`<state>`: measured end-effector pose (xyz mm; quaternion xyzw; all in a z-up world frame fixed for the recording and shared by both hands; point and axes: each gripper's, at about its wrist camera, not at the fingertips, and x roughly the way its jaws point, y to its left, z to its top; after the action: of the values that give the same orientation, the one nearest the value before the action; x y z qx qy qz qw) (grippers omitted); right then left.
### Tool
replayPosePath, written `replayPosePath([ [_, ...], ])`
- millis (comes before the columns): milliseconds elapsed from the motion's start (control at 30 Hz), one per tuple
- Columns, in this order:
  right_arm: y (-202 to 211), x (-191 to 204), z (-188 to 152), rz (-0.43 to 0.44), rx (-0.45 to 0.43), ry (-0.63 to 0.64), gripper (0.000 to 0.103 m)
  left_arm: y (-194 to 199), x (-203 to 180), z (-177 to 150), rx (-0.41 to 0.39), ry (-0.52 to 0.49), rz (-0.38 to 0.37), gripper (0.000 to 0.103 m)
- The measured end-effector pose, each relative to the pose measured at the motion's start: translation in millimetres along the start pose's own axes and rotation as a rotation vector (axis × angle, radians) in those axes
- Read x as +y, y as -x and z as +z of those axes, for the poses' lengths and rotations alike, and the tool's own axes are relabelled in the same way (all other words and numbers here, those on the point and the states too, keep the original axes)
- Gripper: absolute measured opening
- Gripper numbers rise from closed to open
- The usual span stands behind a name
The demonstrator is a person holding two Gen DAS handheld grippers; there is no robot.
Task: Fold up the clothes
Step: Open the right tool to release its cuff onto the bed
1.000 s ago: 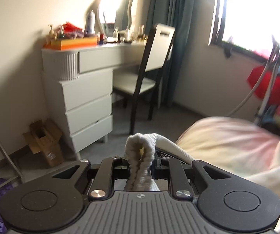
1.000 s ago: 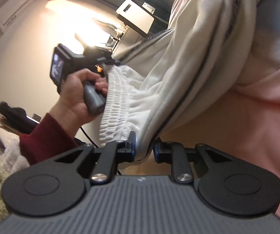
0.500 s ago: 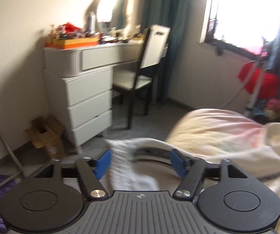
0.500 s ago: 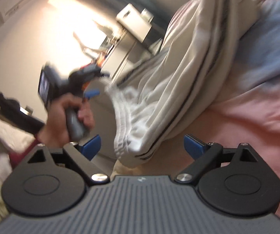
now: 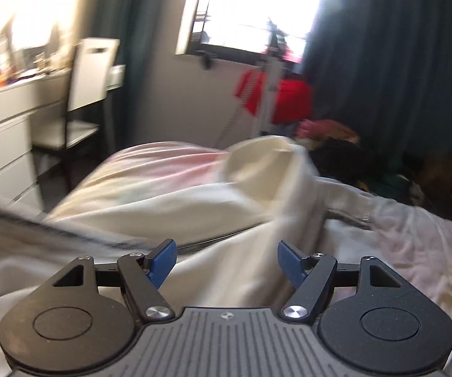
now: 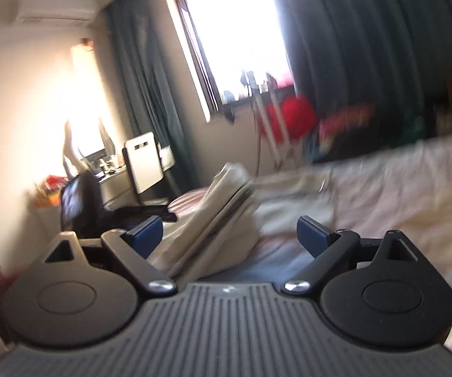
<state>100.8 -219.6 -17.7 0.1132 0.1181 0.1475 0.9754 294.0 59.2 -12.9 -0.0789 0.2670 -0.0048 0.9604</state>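
Observation:
The cream-white trousers with dark side stripes point(image 5: 232, 220) lie crumpled on the pink bed point(image 5: 414, 245). In the right wrist view the trousers point(image 6: 223, 220) show as a folded heap on the bed point(image 6: 383, 201). My left gripper point(image 5: 227, 262) is open and empty, just above the cloth. My right gripper point(image 6: 230, 234) is open and empty, with the heap between and beyond its blue pads. Both views are motion-blurred.
A white dresser point(image 5: 2, 125) and a chair point(image 5: 81, 100) stand left of the bed. A drying rack with red clothes point(image 5: 276, 100) stands under the window point(image 5: 251, 6). Dark curtains point(image 5: 399, 62) hang on the right. More clothes pile up at the bed's far side point(image 5: 345, 150).
Both grippers held the trousers' waistband a second ago, then opened and let it drop onto the bed. Both cameras have swung right, toward the window.

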Motion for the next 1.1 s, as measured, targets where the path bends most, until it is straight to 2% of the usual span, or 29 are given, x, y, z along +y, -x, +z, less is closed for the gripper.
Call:
replayPosePath([
  [67, -24, -17, -10, -0.086, 0.071, -0.016, 0.093, -34, -34, 5, 0.002, 0.009, -0.005, 0.073],
  [133, -48, -35, -20, -0.167, 0.14, -0.039, 0.093, -67, -62, 13, 0.008, 0.011, 0.045, 0.072],
  [200, -64, -53, -24, -0.185, 0.171, -0.153, 0.093, -90, -78, 19, 0.0, 0.001, 0.09, 0.072],
  [300, -76, -62, -32, -0.233, 0.198, -0.203, 0.093, -123, -97, 28, -0.015, -0.018, 0.153, 0.069],
  [400, -87, -72, -41, -0.281, 0.225, -0.253, 0.093, -146, -110, 35, -0.02, -0.041, 0.172, 0.057],
  [467, -95, -78, -46, -0.312, 0.242, -0.286, 0.093, -151, -113, 32, -0.012, -0.09, 0.155, 0.033],
  [500, -99, -81, -49, -0.328, 0.251, -0.302, 0.093, -151, -114, 29, -0.007, -0.127, 0.146, 0.025],
  [533, -102, -85, -52, -0.344, 0.26, -0.319, 0.093, -146, -115, 25, -0.006, -0.166, 0.138, 0.016],
  [567, -106, -87, -54, -0.357, 0.266, -0.33, 0.093, -138, -115, 22, -0.016, -0.187, 0.127, 0.013],
  [700, -99, -66, -50, -0.326, 0.23, -0.219, 0.093, -89, -110, 15, -0.064, -0.21, 0.088, 0.011],
  [833, -80, -50, -39, -0.312, 0.166, -0.13, 0.093, -12, -100, -2, -0.119, -0.24, 0.037, 0.01],
  [967, -60, -44, -29, -0.292, 0.121, -0.124, 0.093, 67, -76, -44, -0.116, -0.228, -0.017, 0.01],
  [1100, -43, -51, -26, -0.198, 0.107, -0.235, 0.093, 122, -49, -97, -0.058, -0.197, -0.042, 0.009],
])
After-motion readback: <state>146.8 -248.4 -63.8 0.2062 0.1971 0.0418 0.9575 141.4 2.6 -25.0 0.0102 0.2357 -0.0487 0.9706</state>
